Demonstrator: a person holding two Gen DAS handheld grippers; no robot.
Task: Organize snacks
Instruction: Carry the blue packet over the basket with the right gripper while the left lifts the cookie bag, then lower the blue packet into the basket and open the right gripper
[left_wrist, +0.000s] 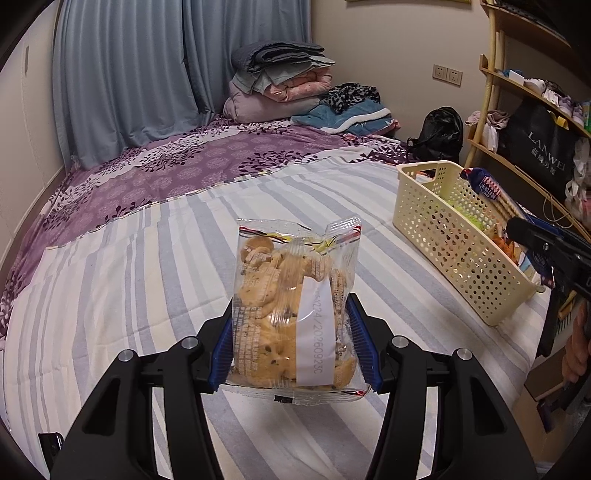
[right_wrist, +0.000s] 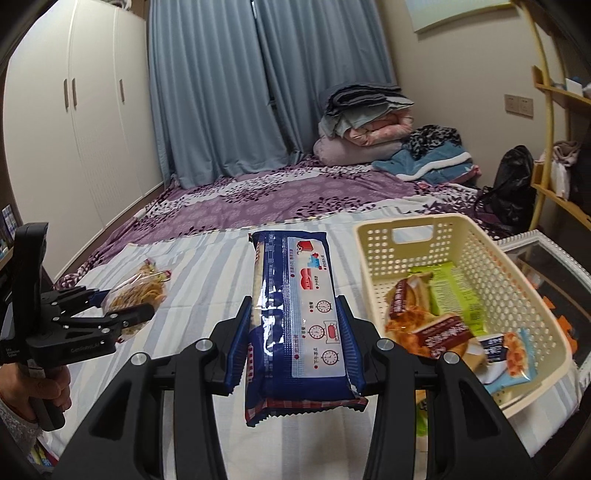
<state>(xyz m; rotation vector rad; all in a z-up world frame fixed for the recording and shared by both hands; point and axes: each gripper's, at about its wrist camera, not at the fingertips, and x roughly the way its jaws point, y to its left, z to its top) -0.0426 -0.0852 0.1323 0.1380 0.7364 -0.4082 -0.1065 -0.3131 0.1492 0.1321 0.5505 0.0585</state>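
Standing upright between blue pads, the clear cookie bag (left_wrist: 295, 314) is clamped by the left gripper (left_wrist: 293, 343) above the striped sheet (left_wrist: 129, 295). Jaws of the right gripper (right_wrist: 295, 347) pinch a long blue noodle packet (right_wrist: 295, 310), held just left of the cream perforated basket (right_wrist: 480, 251). Inside that basket lie a green packet (right_wrist: 456, 295), a reddish-brown wrapped snack (right_wrist: 439, 334) and a pale blue packet (right_wrist: 511, 354). Folded bedding (right_wrist: 365, 122) is piled against the far wall by the curtains (right_wrist: 236, 85).
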